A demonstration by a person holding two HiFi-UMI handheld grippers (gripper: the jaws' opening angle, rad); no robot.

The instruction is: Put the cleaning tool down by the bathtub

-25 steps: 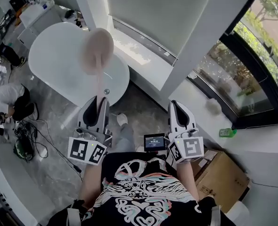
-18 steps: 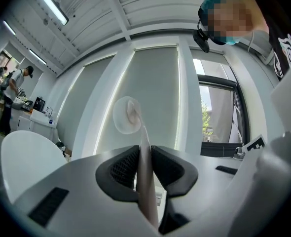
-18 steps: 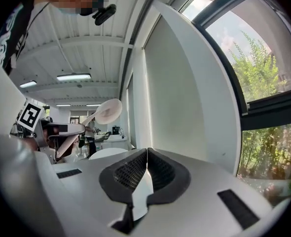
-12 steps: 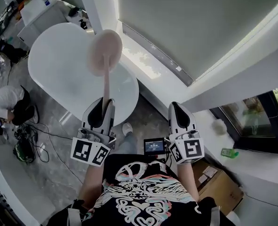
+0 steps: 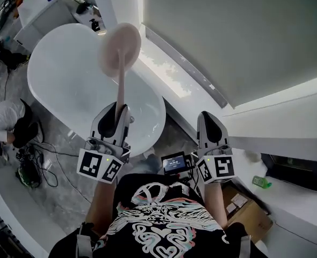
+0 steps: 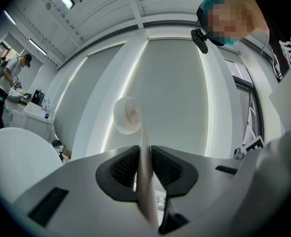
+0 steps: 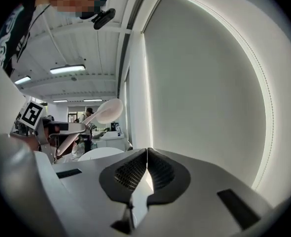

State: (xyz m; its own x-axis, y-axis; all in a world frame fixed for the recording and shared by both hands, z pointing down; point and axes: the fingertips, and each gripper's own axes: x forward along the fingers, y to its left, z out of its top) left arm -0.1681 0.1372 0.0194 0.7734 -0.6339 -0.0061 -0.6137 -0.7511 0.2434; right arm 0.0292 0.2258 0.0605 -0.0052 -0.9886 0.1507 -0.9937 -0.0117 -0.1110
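The cleaning tool [image 5: 120, 50] is a pale pink long-handled brush with a round head, held upright over the rim of the white bathtub [image 5: 67, 79]. My left gripper [image 5: 115, 118] is shut on its handle [image 6: 144, 181], and its round head [image 6: 127, 114] stands above the jaws. In the right gripper view the tool [image 7: 106, 110] shows at the left. My right gripper [image 5: 209, 127] is held level beside the left one; its jaws [image 7: 146, 169] are shut with nothing between them.
A white window ledge [image 5: 174, 74] runs along the tub's far side below a grey blind. A person [image 5: 8, 120] crouches on the marble floor at the left, beside cables. A cardboard box [image 5: 243, 214] and a green bottle [image 5: 260, 182] sit at the right.
The view has swung left and the tub now lies closer under the left gripper. The brush stays clamped and upright; both grippers keep their grip states.
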